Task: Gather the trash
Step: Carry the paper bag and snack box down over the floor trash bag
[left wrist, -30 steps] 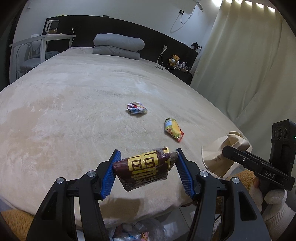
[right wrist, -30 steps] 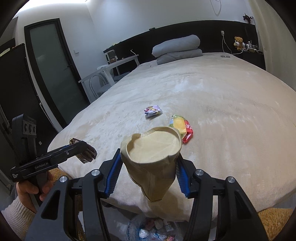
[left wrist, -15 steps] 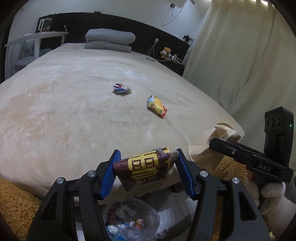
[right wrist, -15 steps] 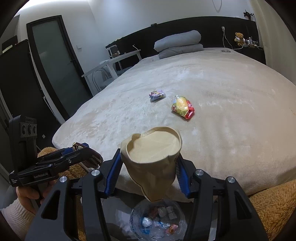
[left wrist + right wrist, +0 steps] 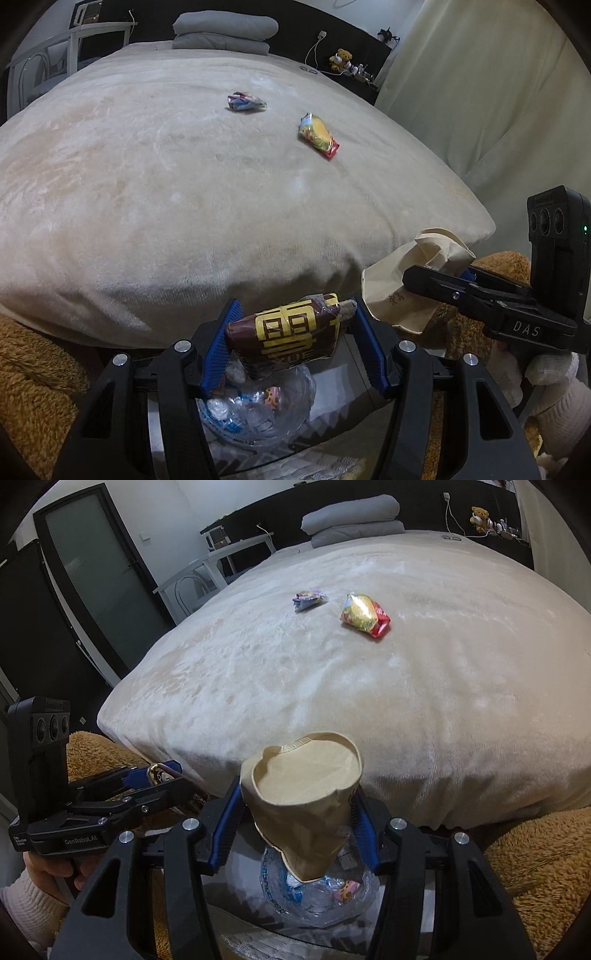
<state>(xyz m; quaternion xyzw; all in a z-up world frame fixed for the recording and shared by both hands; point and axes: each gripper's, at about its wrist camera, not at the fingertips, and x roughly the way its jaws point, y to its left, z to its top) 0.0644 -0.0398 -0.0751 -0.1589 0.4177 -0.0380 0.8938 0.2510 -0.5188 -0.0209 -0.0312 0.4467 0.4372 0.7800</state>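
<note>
Left gripper (image 5: 291,345) blue pads pinch a dark-brown snack wrapper (image 5: 286,338) with yellow print, one pad on each end, held over the clear trash bag (image 5: 258,413). Right gripper (image 5: 295,821) pads squeeze a crumpled tan paper cup (image 5: 303,797), mouth facing camera, base hanging above the same bag, which has wrappers inside. Bag sits on the floor at the foot of the bed (image 5: 369,701), brown fuzzy rug (image 5: 535,867) either side. On the bed, well apart from both grippers: yellow-red chip packet (image 5: 318,134) and small multicolour wrapper (image 5: 245,102), near each other.
</note>
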